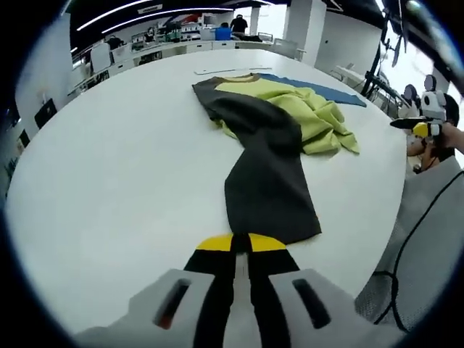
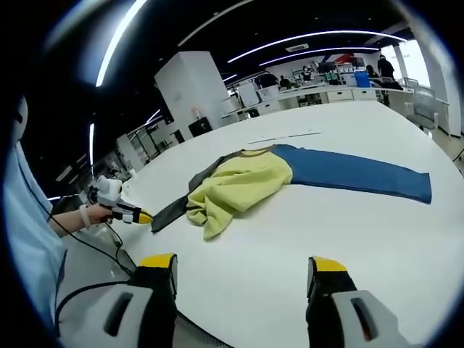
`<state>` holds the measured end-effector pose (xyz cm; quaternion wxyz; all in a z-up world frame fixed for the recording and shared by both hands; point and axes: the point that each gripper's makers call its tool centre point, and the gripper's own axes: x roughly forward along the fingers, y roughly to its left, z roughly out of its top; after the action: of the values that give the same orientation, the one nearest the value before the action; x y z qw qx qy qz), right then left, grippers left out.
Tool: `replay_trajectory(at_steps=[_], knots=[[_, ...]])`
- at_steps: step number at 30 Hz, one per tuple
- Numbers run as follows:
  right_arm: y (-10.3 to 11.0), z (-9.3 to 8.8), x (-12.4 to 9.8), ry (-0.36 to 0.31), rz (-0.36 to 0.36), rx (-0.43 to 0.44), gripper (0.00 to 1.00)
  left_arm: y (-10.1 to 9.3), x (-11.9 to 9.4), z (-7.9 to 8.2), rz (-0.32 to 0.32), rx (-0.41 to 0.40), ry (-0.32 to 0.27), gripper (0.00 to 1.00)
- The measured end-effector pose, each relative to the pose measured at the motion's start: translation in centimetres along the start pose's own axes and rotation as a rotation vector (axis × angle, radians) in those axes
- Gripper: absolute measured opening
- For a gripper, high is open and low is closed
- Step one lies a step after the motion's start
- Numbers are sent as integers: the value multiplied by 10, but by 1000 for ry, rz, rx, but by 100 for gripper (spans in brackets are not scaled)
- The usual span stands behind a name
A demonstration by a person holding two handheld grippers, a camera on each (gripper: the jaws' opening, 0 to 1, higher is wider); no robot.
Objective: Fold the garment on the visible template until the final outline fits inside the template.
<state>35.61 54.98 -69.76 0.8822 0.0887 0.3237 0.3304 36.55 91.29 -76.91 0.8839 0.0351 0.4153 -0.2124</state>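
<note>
Left claw [image 1: 243, 243] is clamped narrow on the dark hem of the garment [image 1: 272, 138], at the near edge of the white worktop [image 1: 109, 181]. The garment's long axis runs from this claw toward the far edge, yellow part bunched mid-worktop. Right claw [image 2: 243, 272] hovers wide, empty, farther off; blue template [image 2: 355, 174] lies beyond.

Both views face the garment [image 1: 268, 145] from opposite table [image 1: 109, 188] edges.

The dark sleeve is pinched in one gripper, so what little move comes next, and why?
Probably carry the dark sleeve inward over the bunched yellow body. The left gripper is shut on its end, it stretches far out across the white table, and the open right gripper hangs apart from the cloth.
</note>
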Motion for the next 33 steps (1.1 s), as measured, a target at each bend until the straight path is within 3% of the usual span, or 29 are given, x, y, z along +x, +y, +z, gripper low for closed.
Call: replay_trajectory(at_steps=[4,7,10,13,16,23,29,32,33], knots=[[0,0,-1,0,-1,-1,73,4,-3,1,1,-20,-3,0],[-1,0,-1,2,-3,-2,73,9,-8,5,10,24,6,0],[0,-1,-1,7,-5,-4,73,20,-21,17,27,23,-27,0],[2,-1,1,9,2,-5,73,44,-37,31,61,5,-62,0],[3,-1,3,12,4,-7,73,66,-49,35,102,28,-61,0],[5,0,5,19,7,-11,73,121,-72,32,181,37,-31,0],[2,0,4,27,-3,-12,73,173,-78,26,235,-14,2,0],[0,1,4,32,-9,-13,73,211,-76,26,270,-54,3,0],[0,1,4,33,-10,-12,73,213,-75,26,272,-57,5,0]])
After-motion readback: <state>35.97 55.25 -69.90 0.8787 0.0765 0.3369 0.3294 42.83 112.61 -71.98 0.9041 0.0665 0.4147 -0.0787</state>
